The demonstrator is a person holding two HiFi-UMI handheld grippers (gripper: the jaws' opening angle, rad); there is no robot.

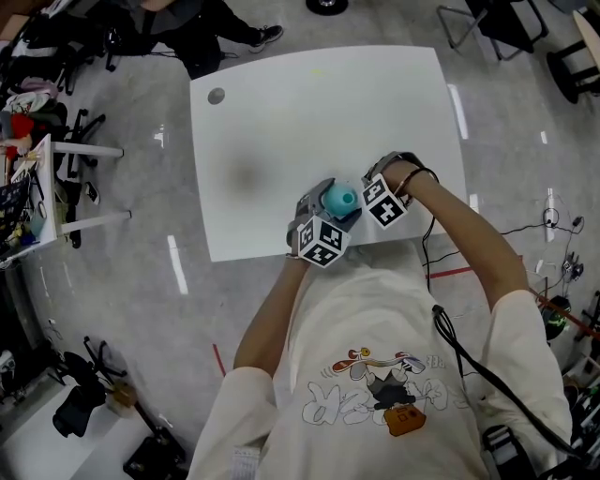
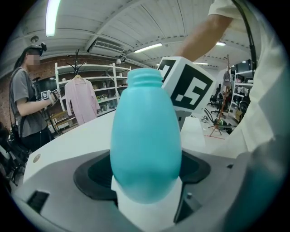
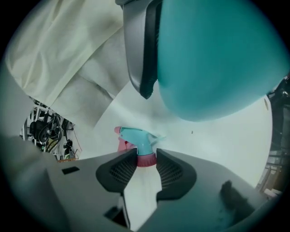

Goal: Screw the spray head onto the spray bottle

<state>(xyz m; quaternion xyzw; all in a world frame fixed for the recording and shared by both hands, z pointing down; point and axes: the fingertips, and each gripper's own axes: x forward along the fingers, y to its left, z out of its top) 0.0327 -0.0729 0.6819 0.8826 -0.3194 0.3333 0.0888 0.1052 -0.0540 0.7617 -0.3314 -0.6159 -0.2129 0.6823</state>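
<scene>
The teal spray bottle point(image 1: 339, 198) is held over the white table's point(image 1: 309, 112) near edge, close to my chest. My left gripper point(image 1: 326, 214) is shut on its wide body; in the left gripper view the bottle point(image 2: 145, 136) stands upright between the jaws point(image 2: 145, 176) with its threaded neck bare at the top. My right gripper point(image 1: 362, 194) sits just right of the bottle. In the right gripper view its pads point(image 3: 146, 162) are shut on the pink collar of the teal spray head point(image 3: 138, 137), nozzle pointing left. The bottle point(image 3: 217, 59) looms large above it.
A small grey disc point(image 1: 217, 95) lies at the table's far left corner. A person point(image 2: 27, 104) stands beyond the table near a clothes rack point(image 2: 84, 97) and shelves. Cluttered gear point(image 1: 28, 141) lines the floor at left, and chair legs point(image 1: 487, 28) stand at the far right.
</scene>
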